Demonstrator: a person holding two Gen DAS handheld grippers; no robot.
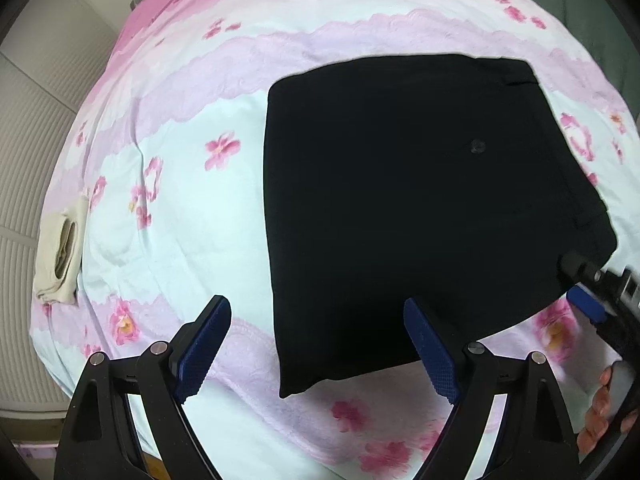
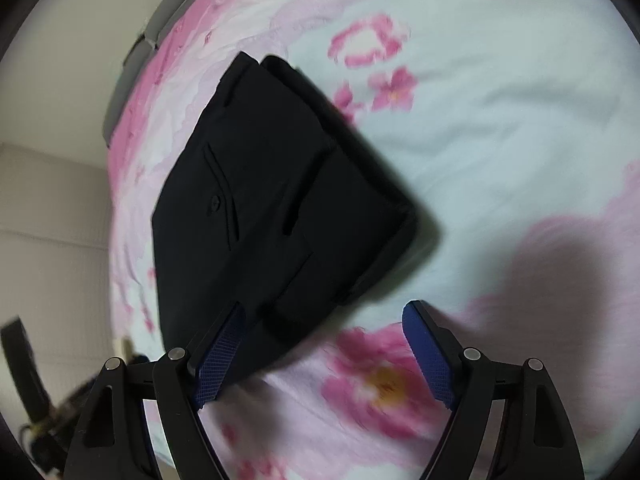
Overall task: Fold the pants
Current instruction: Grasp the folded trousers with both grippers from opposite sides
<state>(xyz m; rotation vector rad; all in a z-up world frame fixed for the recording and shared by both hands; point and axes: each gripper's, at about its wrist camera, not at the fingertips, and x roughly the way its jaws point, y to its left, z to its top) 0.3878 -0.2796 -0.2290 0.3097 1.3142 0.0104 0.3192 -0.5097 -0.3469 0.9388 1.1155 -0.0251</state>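
The black pants (image 1: 400,200) lie folded into a flat packet on the flowered bed sheet (image 1: 180,240), back pocket and button facing up. My left gripper (image 1: 316,320) hangs open above the packet's near corner, its blue pads touching no cloth. In the right wrist view, which is blurred, the pants (image 2: 260,200) run diagonally. My right gripper (image 2: 326,316) stands open at their near corner, the left pad close beside the cloth and not pressing on it. The right gripper (image 1: 592,292) also shows at the packet's right corner in the left wrist view, with a hand (image 1: 608,400) behind it.
A folded beige garment (image 1: 60,248) lies at the bed's left edge, beside a ribbed white wall panel (image 1: 28,152). Something dark green (image 1: 580,0) sits past the bed's far right. Dark, blurred gear (image 2: 24,360) shows low on the left.
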